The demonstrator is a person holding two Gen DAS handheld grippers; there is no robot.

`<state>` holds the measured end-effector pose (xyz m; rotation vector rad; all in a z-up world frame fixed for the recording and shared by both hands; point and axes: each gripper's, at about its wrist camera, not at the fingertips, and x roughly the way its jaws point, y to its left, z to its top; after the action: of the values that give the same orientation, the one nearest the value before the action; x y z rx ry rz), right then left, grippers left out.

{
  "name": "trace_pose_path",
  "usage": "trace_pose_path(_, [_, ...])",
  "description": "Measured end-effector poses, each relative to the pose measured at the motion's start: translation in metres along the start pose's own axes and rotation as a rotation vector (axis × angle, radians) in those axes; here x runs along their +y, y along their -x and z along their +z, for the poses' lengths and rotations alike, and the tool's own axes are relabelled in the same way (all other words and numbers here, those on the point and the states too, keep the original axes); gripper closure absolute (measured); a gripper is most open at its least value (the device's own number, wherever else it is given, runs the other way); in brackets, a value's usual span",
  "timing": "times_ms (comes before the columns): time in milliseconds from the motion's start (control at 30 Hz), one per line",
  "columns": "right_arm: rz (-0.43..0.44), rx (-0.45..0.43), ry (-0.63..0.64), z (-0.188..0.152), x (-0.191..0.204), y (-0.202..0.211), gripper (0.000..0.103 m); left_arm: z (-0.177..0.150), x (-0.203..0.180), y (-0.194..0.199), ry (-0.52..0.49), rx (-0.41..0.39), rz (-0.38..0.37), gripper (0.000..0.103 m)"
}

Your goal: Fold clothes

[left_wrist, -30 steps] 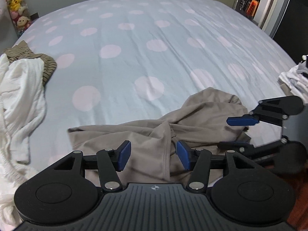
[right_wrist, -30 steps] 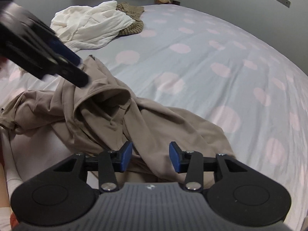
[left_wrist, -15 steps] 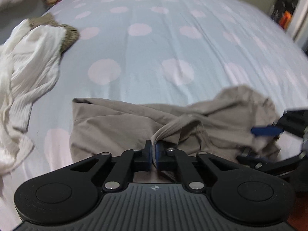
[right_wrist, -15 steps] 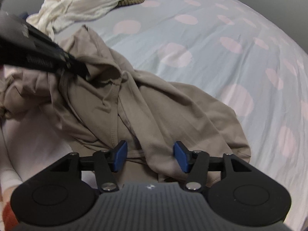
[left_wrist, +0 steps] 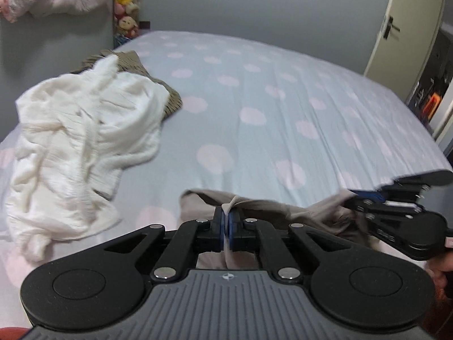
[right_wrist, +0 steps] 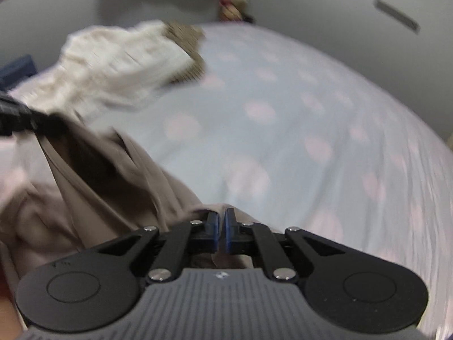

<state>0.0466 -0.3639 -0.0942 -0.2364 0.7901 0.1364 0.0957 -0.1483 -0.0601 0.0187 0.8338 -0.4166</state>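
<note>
A beige garment [left_wrist: 269, 206] lies crumpled at the near edge of the bed [left_wrist: 283, 99]. My left gripper [left_wrist: 225, 212] is shut on a raised fold of it, and a strip of cloth shows between the blue pads. To its right, my right gripper [left_wrist: 351, 195] grips the same garment. In the blurred right wrist view, the right gripper [right_wrist: 221, 218] has its jaws closing tight on the beige garment [right_wrist: 99, 192], with the pads pressing on a fold. The left gripper [right_wrist: 42, 121] pulls the cloth up at the left there.
A white ribbed garment [left_wrist: 85, 147] lies heaped on the bed's left side, partly over a brown striped garment [left_wrist: 133, 62]. Plush toys [left_wrist: 126, 0] stand by the far wall. A door [left_wrist: 402, 28] is at the right. The polka-dot sheet stretches wide beyond the beige garment.
Both grippers went from open to shut on the beige garment, the left first and then the right. Both then rose, lifting the cloth off the bed.
</note>
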Motion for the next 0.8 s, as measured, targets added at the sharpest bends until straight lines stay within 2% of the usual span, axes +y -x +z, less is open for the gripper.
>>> trace_pose_path(167, [0.045, -0.106, 0.103, 0.049, 0.044, 0.002, 0.097, 0.005, 0.031, 0.022, 0.064, -0.03, 0.042, 0.102])
trace_pose_path(233, [0.041, -0.098, 0.123, 0.059, 0.055, -0.004, 0.093, 0.003, 0.043, 0.024, 0.082, -0.02, 0.065, 0.102])
trace_pose_path(267, [0.044, -0.085, 0.131, 0.062, 0.059, -0.008, 0.083, 0.003, 0.048, 0.025, 0.089, -0.013, 0.07, 0.101])
trace_pose_path(300, [0.05, -0.073, 0.133, 0.062, 0.062, -0.01, 0.069, 0.002, 0.052, 0.025, 0.093, -0.009, 0.069, 0.101])
trace_pose_path(400, [0.054, -0.052, 0.13, 0.054, 0.061, -0.012, 0.061, 0.002, 0.06, 0.027, 0.092, -0.006, 0.057, 0.098])
trace_pose_path(500, [0.051, -0.026, 0.107, 0.039, 0.054, -0.007, 0.057, 0.003, 0.064, 0.031, 0.081, -0.011, 0.044, 0.087])
trace_pose_path(700, [0.012, 0.034, 0.061, 0.011, 0.03, 0.0, 0.055, 0.017, 0.078, 0.033, 0.043, -0.004, 0.018, 0.081])
trace_pose_path(767, [0.008, 0.053, 0.052, 0.004, 0.024, 0.0, 0.055, 0.023, 0.079, 0.028, 0.011, 0.01, 0.001, 0.075])
trace_pose_path(800, [0.01, 0.063, 0.046, 0.0, 0.021, 0.0, 0.055, 0.026, 0.079, 0.026, -0.011, 0.022, -0.02, 0.068])
